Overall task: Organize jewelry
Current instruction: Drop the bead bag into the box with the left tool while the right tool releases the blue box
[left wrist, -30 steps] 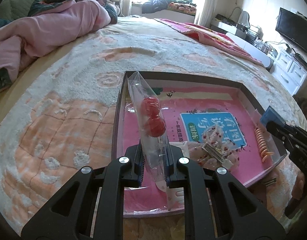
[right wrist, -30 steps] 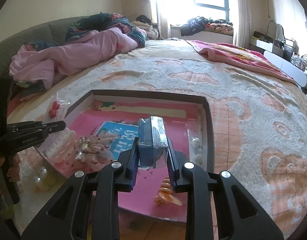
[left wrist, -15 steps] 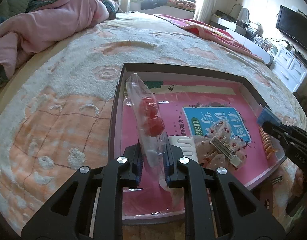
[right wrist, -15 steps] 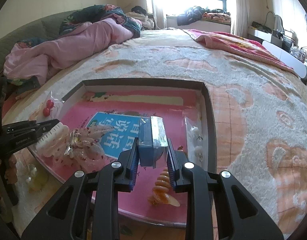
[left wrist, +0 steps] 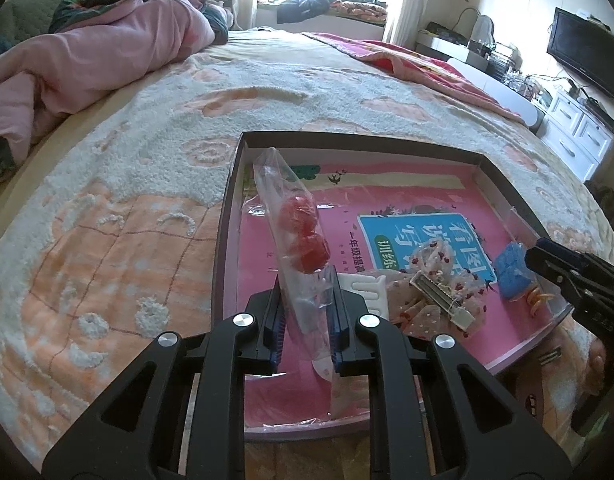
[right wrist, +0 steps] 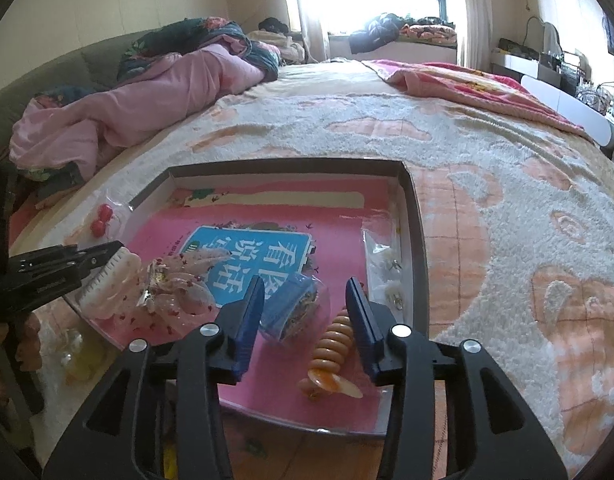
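My left gripper (left wrist: 307,320) is shut on a clear bag with two red beads (left wrist: 303,232), held upright over the near left part of the pink-lined tray (left wrist: 227,216). My right gripper (right wrist: 305,320) is open; the blue packet (right wrist: 293,310) lies on the tray floor between its fingers, and it also shows in the left wrist view (left wrist: 513,268). An orange spiral hair tie (right wrist: 335,348), a floral hair clip (right wrist: 175,288), a white comb clip (right wrist: 111,276) and a small clear bag of earrings (right wrist: 387,272) lie in the tray.
The tray (right wrist: 417,240) sits on a fleecy peach-and-white bedspread (left wrist: 147,168). A pink quilt (right wrist: 147,100) is heaped at the far left. A yellowish item (right wrist: 77,360) lies outside the tray's near left edge. White drawers and a TV (left wrist: 587,60) stand at the right.
My right gripper has opened and let go of the blue packet, which now lies on the tray floor. My left gripper still holds the bead bag and has moved slightly forward over the tray.
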